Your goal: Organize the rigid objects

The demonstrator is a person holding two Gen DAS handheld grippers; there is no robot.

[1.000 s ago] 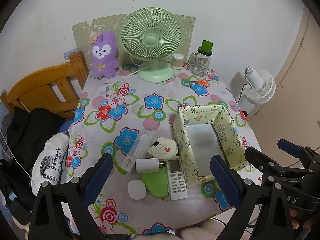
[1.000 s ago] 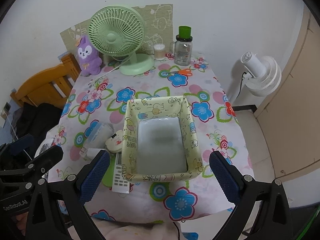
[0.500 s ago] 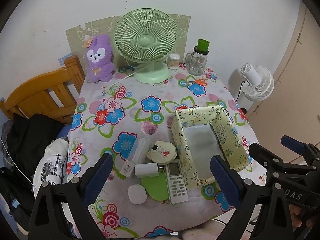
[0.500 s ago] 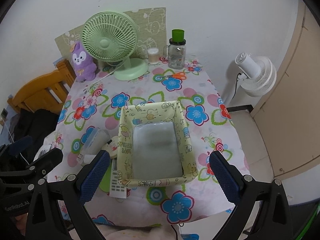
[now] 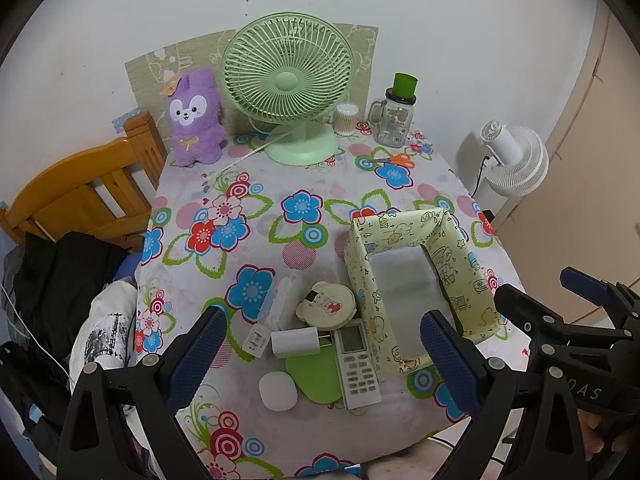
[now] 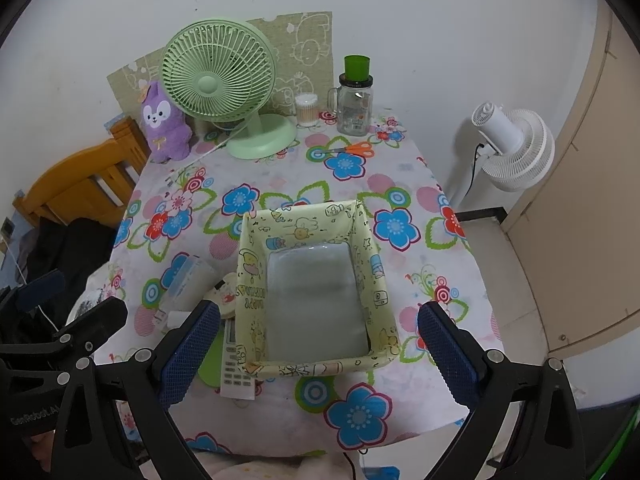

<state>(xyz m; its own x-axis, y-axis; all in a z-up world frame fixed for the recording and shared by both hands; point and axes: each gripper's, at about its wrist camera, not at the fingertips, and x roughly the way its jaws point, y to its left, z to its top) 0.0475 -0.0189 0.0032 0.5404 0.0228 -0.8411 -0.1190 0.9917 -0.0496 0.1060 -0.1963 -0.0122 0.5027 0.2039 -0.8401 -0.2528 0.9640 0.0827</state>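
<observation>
Left wrist view: my left gripper (image 5: 320, 360) hangs above the near edge of the bench (image 5: 320, 184), its fingers (image 5: 196, 356) spread wide with nothing between them. Below them lies the cluster of rigid things: a white remote control (image 5: 357, 364), a green flat pad (image 5: 316, 372) partly under it, a white round puck (image 5: 278, 391), a white charger block (image 5: 294, 343), a round cartoon tin (image 5: 326, 306) and a clear plastic case (image 5: 282, 300). All sit on the flowered cloth just left of the yellow fabric bin (image 5: 360, 264), none inside it.

In the right wrist view my right gripper (image 6: 318, 354) is over the bin (image 6: 370, 256), its fingers (image 6: 448, 354) also wide apart and holding nothing. The bin's pale floor is bare. At the far end stand a green fan (image 6: 218, 80), a purple plush (image 6: 162, 124), a jar with a green lid (image 6: 354, 100) and orange scissors (image 6: 352, 148).
</observation>
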